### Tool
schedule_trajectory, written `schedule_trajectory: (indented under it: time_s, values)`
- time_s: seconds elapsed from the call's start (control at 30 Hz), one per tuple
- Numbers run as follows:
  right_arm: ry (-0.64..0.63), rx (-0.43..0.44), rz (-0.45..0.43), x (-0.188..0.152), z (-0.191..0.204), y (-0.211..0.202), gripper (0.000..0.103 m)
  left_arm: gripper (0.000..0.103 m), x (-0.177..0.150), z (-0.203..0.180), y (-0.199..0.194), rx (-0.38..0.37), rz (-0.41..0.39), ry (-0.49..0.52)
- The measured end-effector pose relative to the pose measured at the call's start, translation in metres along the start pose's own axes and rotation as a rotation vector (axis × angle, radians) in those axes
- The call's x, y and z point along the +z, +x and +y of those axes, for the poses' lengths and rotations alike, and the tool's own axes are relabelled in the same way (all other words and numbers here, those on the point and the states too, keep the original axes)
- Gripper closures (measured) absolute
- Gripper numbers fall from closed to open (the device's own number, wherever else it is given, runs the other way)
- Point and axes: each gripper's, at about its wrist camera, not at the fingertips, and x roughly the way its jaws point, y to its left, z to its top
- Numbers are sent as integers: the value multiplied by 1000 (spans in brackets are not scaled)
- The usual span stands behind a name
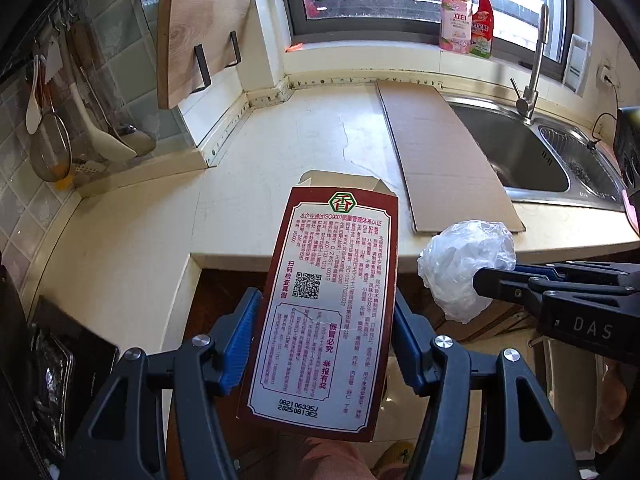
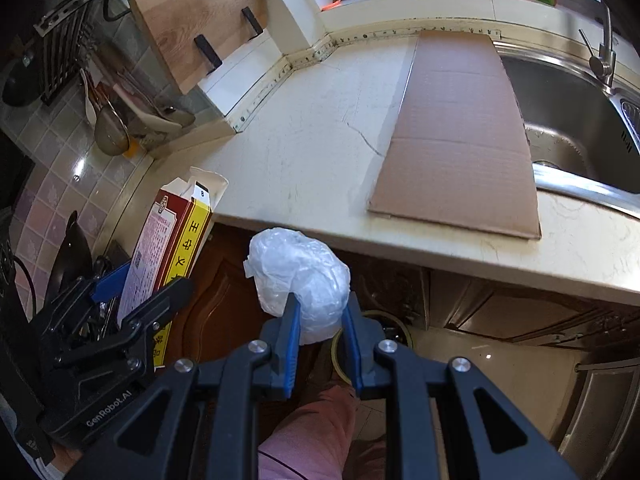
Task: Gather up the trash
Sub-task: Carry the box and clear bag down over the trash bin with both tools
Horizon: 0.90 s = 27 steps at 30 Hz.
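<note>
Kitchen surroundings: a cream worktop [image 1: 304, 136] runs along a tiled wall and under a window, with a steel sink [image 1: 532, 152] and its tap [image 1: 534, 68] at the right. A flat strip of cardboard [image 1: 444, 152] lies on the worktop just beside the sink, its near end reaching the front edge. A wooden cutting board [image 1: 200, 28] stands upright in a black holder against the wall, ladles and a strainer [image 1: 50, 148] hang from a rail at the left, and two soap bottles [image 1: 466, 20] stand on the window sill. Below the front edge are brown cabinet doors [image 2: 216, 292] and a pale floor.

Both tongs point steeply downward, held out in front of the worktop edge rather than over it, side by side and near each other. A leg in pink cloth [image 2: 308, 432] shows beneath them.

The left tongs [image 1: 324, 340] are clamped on a red and white carton [image 1: 332, 304], its printed face up, its torn-open top flap pointing toward the worktop. The right tongs [image 2: 320, 344] are closed tight on a crumpled ball of clear plastic bag [image 2: 300, 280], which bulges out ahead of the blue pads [image 2: 291, 344]. Both pieces of trash hang in the air, off the worktop.
</note>
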Motion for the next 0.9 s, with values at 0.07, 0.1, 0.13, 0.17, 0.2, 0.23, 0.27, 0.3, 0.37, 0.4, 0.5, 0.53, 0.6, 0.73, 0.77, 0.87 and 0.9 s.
schedule_trajectory:
  time_s: [0.07,0.1,0.13,0.17,0.2,0.23,0.27,0.3,0.37,0.4,0.5,0.53,0.6,0.73,0.77,0.87,0.9]
  values:
    - [1,5,28,-13,-2,6,83,43,-12,0,2,-1,29,5]
    - [4,5,43,-19,-3,11,83,43,-17,1,5,-1,45,4]
    - [9,5,58,-23,-4,16,83,43,-22,1,9,-2,65,2]
    - [15,5,77,-29,-6,22,83,43,-29,2,14,-6,91,-6]
    - [24,5,98,-34,-8,30,83,43,-35,3,20,-13,114,-14]
    - [35,5,118,-38,-10,37,83,43,-41,3,27,-22,140,-23]
    - [43,4,139,-43,-11,46,83,43,-47,4,33,-29,162,-32]
    - [45,-3,158,-47,-13,55,83,43,-54,5,42,-40,186,-39]
    - [54,-19,199,-59,-18,78,83,43,-68,6,60,-58,232,-50]
    - [64,-22,222,-65,-22,90,83,43,-76,6,73,-70,256,-56]
    - [114,-37,296,-82,-36,136,83,43,-100,10,113,-110,330,-87]
    - [127,-43,316,-87,-41,152,83,43,-109,11,127,-119,352,-98]
    - [140,-70,352,-99,-50,185,83,43,-127,12,157,-143,393,-115]
    - [150,-101,396,-117,-68,246,83,43,-160,13,218,-176,449,-122]
    - [150,-112,402,-122,-73,261,83,43,-166,12,231,-180,458,-121]
    - [168,-131,426,-135,-88,302,82,43,-184,13,272,-198,485,-123]
    - [174,-134,432,-139,-93,314,82,43,-189,13,285,-203,490,-126]
